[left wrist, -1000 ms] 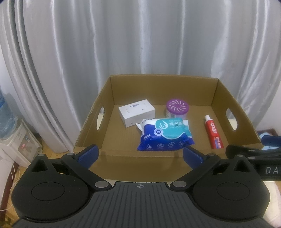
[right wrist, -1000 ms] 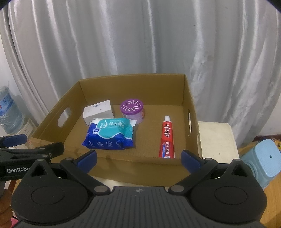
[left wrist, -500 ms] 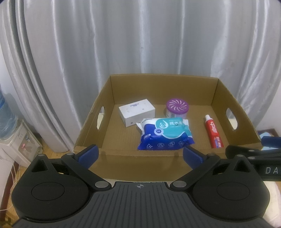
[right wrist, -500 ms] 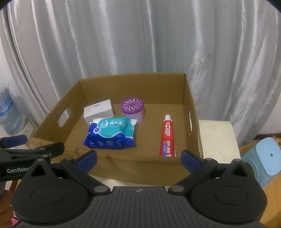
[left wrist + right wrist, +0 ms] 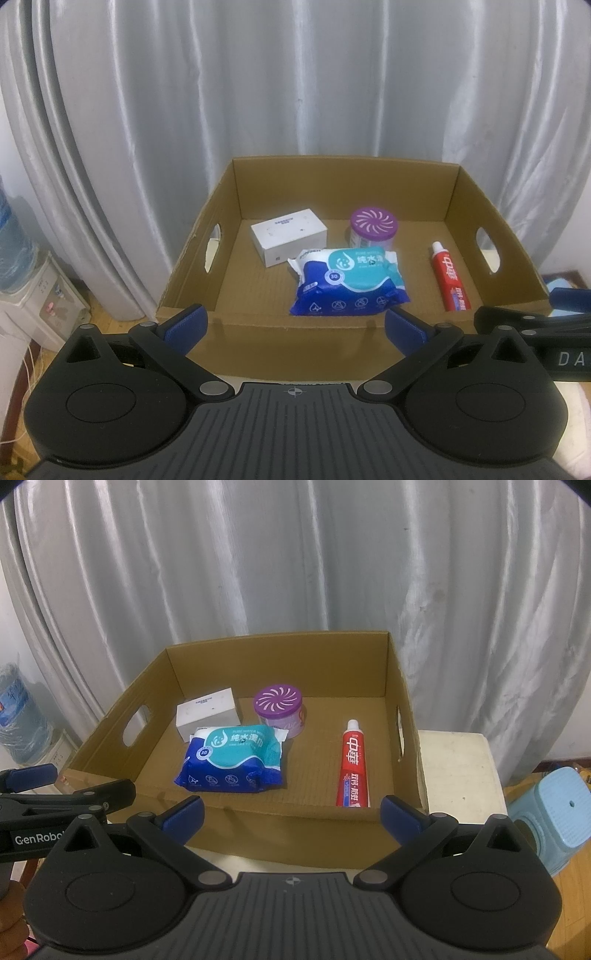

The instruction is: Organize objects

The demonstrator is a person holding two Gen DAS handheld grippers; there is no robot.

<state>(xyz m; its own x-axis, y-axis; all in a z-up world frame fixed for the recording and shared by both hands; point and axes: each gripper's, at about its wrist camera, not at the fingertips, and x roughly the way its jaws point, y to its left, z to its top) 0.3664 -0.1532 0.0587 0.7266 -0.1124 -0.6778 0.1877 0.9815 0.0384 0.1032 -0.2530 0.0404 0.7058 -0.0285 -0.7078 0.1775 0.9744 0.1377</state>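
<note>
Nothing has shifted: both tools, left and right, released; wet-wipes pack likely soft, slippery—pinch across its middle.

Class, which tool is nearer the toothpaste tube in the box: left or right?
Right. The right tool hangs in front of the toothpaste tube, outside the cardboard box; the left tool faces the wet wipes pack, further left.

Wipes pack, toothpaste flat in box
</note>
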